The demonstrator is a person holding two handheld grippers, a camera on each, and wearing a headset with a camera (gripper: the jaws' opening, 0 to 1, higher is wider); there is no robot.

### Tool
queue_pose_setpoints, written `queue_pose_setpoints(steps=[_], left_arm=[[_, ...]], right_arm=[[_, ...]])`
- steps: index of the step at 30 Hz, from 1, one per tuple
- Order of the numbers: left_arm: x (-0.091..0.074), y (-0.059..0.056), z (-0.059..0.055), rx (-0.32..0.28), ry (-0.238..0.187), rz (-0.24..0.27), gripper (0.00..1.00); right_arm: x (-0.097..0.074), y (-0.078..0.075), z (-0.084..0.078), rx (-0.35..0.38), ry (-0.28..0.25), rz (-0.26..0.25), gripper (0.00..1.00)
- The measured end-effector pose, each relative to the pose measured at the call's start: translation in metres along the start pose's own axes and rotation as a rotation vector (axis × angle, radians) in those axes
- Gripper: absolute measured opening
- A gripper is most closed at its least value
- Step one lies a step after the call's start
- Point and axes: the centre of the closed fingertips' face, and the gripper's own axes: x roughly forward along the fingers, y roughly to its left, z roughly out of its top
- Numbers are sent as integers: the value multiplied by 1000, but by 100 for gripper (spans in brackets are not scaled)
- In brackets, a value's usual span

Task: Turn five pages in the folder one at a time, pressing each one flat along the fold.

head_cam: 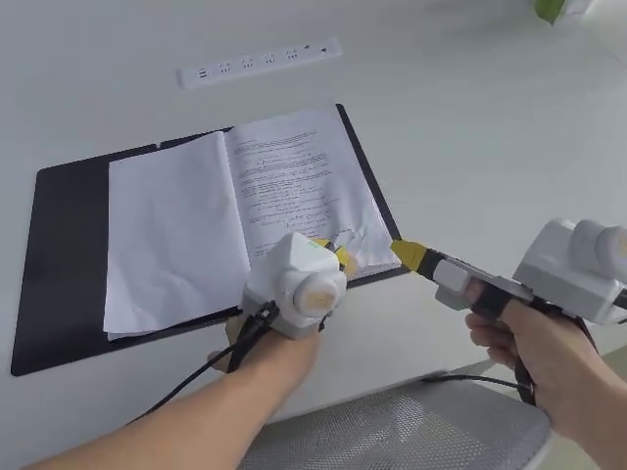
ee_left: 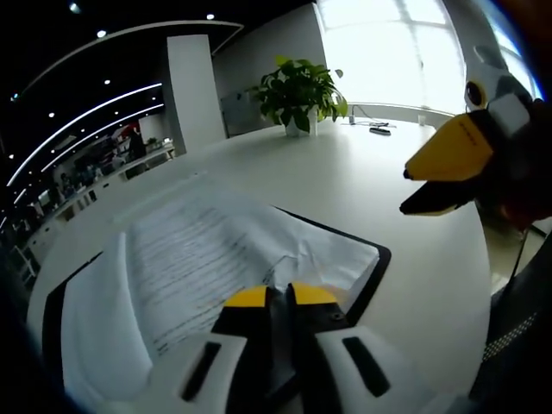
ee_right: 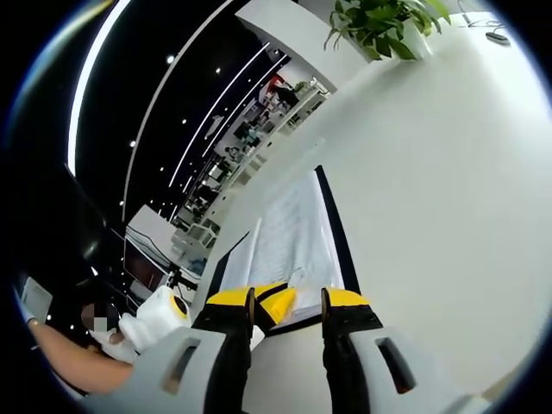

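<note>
Handling of the paper: the printed page (head_cam: 294, 186) looks light, thin and limp. It will likely buckle or tear if dragged, and its lower outer corner is already crumpled.
Hold point: I would take it at that free lower corner, far from the fold (head_cam: 233, 196). One sheet should be lifted alone and swept over in an arc.
Place of the work: the black folder (head_cam: 59, 255) lies open and flat on the white table (head_cam: 470, 127), close to the near edge.
Left gripper (head_cam: 338, 253): it sits on the crumpled corner with its jaws drawn almost together. Whether a sheet is caught between them I cannot tell.
Right gripper (head_cam: 407, 255): it hovers just beside the folder's lower right corner with its jaws apart and nothing in them.
Pressing: the sheets are soft enough to spring up at the fold, so a firm stroke along it seems needed.
Count: one folder, two grippers, one power strip (head_cam: 260, 61) and one plant (ee_left: 297, 90).
Pages: one blank sheet (head_cam: 171, 235) faces up on the left and one printed page faces up on the right. The sheets stacked beneath cannot be counted.
</note>
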Motion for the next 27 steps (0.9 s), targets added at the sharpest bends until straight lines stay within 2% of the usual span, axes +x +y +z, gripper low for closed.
queue_pose_setpoints(steps=[6,10,11,13,14,15,19,23,25,27], left_arm=[[1,5,1,-72,3,18,3],[1,6,1,-124,6,21,2],[1,6,1,-133,5,22,2],[0,5,1,-135,4,22,2],[1,5,1,-133,4,22,2],[1,5,1,-131,3,22,2],[1,5,1,-129,3,22,3],[0,5,1,-129,4,21,3],[0,5,1,-128,3,22,3],[0,5,1,-127,4,22,3]], right_arm=[[1,4,-1,14,7,28,22],[8,4,-12,-17,61,33,23],[9,5,-19,-2,96,37,22],[13,10,-29,14,150,67,22],[16,10,-31,2,158,64,22],[19,11,-36,-23,188,70,21],[28,11,-40,11,215,77,22],[33,8,-40,26,216,73,20],[35,7,-44,74,233,73,20],[37,4,-45,72,228,69,20]])
